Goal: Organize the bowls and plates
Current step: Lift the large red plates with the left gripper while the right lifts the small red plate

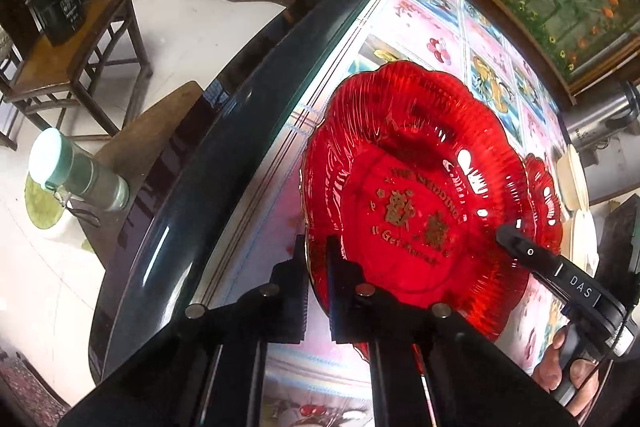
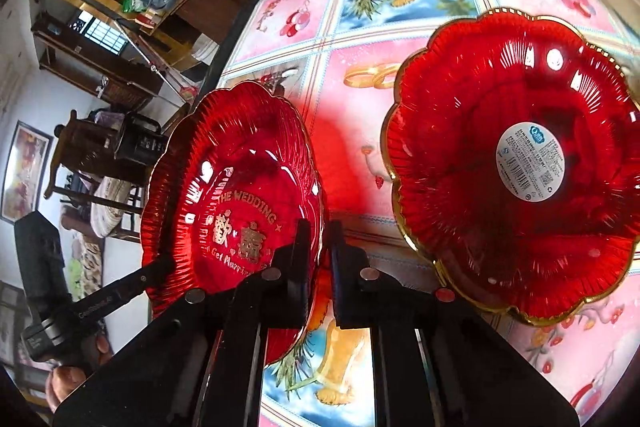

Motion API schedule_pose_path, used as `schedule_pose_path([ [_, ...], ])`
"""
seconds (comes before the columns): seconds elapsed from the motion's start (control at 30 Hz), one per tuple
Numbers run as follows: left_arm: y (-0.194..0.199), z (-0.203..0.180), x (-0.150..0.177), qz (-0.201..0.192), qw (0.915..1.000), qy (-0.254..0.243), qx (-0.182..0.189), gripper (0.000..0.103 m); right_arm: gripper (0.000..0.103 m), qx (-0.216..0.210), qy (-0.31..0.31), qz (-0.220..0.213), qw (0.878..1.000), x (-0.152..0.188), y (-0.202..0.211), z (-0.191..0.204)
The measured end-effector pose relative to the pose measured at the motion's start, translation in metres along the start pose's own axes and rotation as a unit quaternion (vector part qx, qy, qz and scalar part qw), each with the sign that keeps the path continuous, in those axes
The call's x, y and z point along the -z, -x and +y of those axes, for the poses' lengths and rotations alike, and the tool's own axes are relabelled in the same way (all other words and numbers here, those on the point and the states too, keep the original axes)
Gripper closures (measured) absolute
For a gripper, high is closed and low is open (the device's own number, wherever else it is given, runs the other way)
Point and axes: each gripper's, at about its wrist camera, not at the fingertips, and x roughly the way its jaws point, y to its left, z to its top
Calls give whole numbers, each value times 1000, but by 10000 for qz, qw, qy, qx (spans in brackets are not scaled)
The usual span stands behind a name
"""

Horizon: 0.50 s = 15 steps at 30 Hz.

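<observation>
A red glass plate with gold wedding lettering (image 1: 416, 195) is held above the table by both grippers. My left gripper (image 1: 318, 259) is shut on its near rim. My right gripper (image 2: 318, 247) is shut on the opposite rim of the same plate (image 2: 236, 203). Each gripper shows in the other's view: the right one at the plate's right edge (image 1: 516, 239) and the left one at the lower left (image 2: 152, 271). A second red plate with a gold rim and a round white label (image 2: 520, 163) lies on the table to the right; its edge also shows in the left wrist view (image 1: 544, 203).
The table (image 2: 360, 39) has a flowered pink and blue cover under glass and a dark curved edge (image 1: 240, 131). A wooden chair with a black box (image 1: 60, 7), a stool (image 1: 152, 139) and a green bottle (image 1: 76, 175) stand left of it. A steel pot (image 1: 600, 123) and pale dishes (image 1: 572, 183) sit at the far right.
</observation>
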Motion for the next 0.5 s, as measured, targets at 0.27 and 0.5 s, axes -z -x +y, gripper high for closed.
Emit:
schedule_pose_path([
  [0.27, 30, 12, 28, -183, 9994, -99, -270, 97, 94, -105, 405, 85, 9991, 25, 6, 18],
  [0.5, 37, 19, 58, -66, 9983, -257, -510, 95, 94, -346, 434, 280, 9981, 55, 6, 24],
])
